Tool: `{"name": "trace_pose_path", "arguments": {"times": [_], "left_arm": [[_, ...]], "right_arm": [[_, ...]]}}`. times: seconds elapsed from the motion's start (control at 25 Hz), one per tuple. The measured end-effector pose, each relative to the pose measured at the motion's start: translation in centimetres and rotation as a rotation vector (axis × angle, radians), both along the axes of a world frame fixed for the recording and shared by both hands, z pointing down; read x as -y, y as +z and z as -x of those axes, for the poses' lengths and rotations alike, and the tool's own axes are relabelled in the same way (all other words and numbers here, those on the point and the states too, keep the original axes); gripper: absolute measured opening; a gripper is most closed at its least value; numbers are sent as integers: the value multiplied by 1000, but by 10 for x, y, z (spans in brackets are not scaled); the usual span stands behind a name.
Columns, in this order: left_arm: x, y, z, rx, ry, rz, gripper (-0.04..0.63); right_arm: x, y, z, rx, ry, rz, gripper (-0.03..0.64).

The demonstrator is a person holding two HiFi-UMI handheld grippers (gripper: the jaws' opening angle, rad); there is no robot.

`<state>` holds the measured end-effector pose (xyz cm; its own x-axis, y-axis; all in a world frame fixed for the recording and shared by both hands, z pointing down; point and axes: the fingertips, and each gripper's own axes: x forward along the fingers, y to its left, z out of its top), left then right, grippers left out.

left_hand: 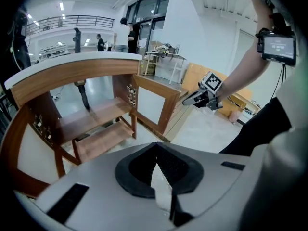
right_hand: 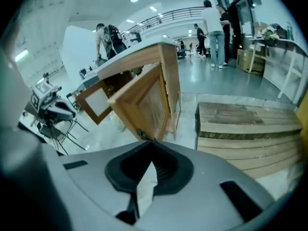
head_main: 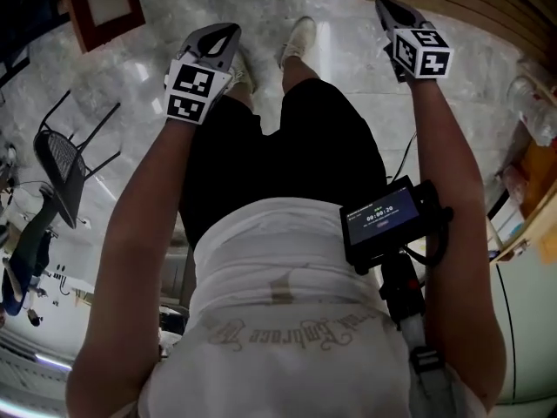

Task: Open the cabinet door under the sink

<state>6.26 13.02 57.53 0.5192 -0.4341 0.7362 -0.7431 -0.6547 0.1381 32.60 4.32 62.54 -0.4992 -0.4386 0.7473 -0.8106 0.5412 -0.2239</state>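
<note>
The cabinet (left_hand: 72, 73) is brown wood under a curved white top. Its door (left_hand: 153, 107), a wooden frame round a pale panel, stands swung wide open at the opening's right side, baring wooden shelves (left_hand: 94, 117) inside.

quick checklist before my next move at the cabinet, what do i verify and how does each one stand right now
1. Left gripper jaws together, nothing between them: ok.
2. Right gripper jaws together, nothing between them: ok.
3. Near cabinet door swung out from the cabinet: ok, it stands open.
4. Far door open too: ok.
5. Both grippers held apart from the cabinet, touching neither door: ok.
6. Sink above the doors: cannot tell, only the countertop edge shows.
</note>
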Motion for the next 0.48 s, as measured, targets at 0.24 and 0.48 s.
{"name": "trace_pose_path", "arguments": {"times": [0.24, 0.48], "left_arm": [[11, -30, 35, -17, -111, -21, 11], [17, -113, 85, -70, -170, -112, 11]], "right_arm": [[-2, -41, 16, 135, 120, 3, 14], [6, -148, 65, 270, 205, -97, 14]]}}
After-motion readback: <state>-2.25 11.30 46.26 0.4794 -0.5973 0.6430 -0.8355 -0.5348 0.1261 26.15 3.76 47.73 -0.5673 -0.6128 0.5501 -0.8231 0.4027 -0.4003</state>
